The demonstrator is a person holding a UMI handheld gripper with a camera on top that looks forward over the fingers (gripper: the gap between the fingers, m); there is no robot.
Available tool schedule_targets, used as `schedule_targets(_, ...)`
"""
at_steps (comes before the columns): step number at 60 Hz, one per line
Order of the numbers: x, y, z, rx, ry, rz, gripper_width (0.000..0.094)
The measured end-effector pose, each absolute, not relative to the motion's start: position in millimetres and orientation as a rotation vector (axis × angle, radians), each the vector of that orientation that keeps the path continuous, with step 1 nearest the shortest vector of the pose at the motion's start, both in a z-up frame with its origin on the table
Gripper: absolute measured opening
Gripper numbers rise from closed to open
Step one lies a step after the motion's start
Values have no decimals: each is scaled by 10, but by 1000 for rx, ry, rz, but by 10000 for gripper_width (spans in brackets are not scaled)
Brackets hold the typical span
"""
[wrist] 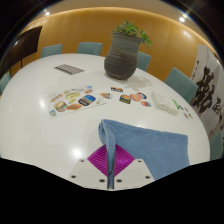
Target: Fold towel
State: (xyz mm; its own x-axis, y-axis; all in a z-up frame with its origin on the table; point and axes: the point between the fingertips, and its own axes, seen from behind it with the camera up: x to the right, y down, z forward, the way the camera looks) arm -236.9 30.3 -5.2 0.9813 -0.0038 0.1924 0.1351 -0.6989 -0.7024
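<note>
I have the tool [111, 160] low over the white tabletop [40, 125], its magenta pads drawn close together near the tips, pinching the near edge of the blue towel [150, 142] between them, as best I can judge. The towel lies just ahead and to the right, mostly flat. I take this as the start of a fold: next I should lift this edge and carry it over toward the far side. The towel's right part is cut off. Beyond sit printed cards [75, 98] and a potted plant [126, 52].
</note>
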Motion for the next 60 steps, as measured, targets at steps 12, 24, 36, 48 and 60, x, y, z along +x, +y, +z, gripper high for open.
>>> schedule_targets(12,-2929,278,1020,-2207,65,230,60)
schedule_targets(24,-1963,185,1235,-2161,224,233,63)
schedule_targets(36,-869,-150,403,-2307,243,27,533)
schedule_targets(48,-670,-698,930,-2275,98,-27,865)
schedule_targets(60,-935,-1452,1678,-2232,13,-33,861)
